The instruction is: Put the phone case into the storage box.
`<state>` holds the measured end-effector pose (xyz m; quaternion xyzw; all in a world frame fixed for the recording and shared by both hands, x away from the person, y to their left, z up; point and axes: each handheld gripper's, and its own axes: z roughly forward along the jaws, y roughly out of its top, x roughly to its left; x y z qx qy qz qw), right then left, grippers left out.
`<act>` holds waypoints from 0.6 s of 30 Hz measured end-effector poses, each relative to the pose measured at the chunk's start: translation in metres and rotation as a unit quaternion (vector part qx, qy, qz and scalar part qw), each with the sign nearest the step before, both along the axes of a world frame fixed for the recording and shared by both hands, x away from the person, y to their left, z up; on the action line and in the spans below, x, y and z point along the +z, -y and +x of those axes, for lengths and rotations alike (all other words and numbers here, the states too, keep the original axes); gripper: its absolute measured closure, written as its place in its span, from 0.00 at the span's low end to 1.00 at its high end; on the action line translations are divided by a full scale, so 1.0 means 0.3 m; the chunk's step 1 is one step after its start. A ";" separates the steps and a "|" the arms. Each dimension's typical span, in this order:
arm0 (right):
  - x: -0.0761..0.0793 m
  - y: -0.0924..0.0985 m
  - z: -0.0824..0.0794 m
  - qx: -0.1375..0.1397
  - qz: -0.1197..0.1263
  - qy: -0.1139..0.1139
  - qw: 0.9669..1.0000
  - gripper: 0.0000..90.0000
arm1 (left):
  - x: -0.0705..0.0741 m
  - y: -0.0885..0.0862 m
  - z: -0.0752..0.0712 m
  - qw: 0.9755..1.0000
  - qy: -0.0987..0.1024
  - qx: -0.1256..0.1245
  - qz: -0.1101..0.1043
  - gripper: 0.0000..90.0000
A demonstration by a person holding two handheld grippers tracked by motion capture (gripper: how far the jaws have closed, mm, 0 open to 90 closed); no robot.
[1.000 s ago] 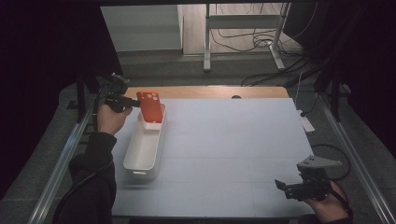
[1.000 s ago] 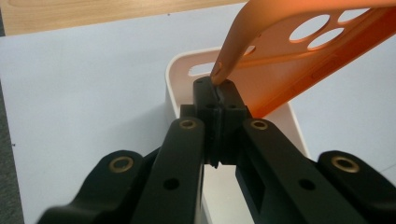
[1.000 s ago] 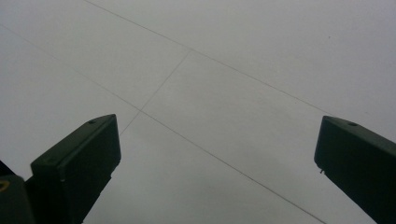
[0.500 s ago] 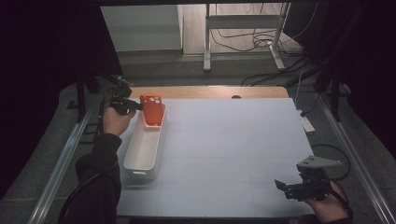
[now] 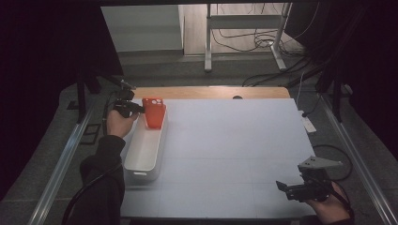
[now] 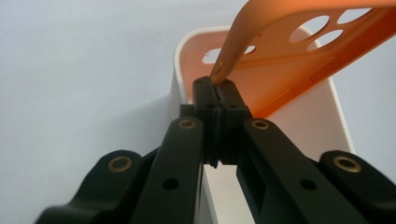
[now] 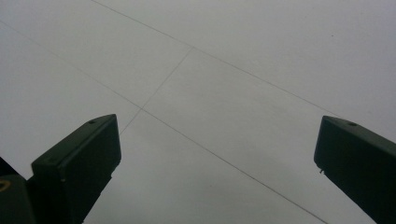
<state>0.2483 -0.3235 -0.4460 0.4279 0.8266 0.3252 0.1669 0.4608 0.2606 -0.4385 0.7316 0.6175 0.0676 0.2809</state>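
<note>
Left gripper [image 6: 217, 86], upper left of the high view, pinches an orange plastic phone case [image 5: 154, 112] over a white rectangular plastic bin [image 5: 143, 154]. Right gripper [image 5: 287, 187], lower right, jaws wide apart, holds nothing above the pale grey table [image 5: 234, 140].

One orange phone case [image 5: 154, 112]. One white tray [image 5: 143, 152], far left. Two grippers: left gripper [image 5: 133, 108], right gripper [image 5: 285, 186]. One white table [image 5: 234, 154].

Overhead forward-down, two close jaw-level views

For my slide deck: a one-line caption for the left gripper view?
Left gripper pinches an orange phone case by its edge above a white bin.
</note>
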 end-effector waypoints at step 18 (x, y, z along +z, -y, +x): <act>0.000 0.000 0.000 0.001 0.000 0.000 1.000 0.00 | 0.011 0.007 -0.022 0.998 0.051 -0.024 -0.018 0.60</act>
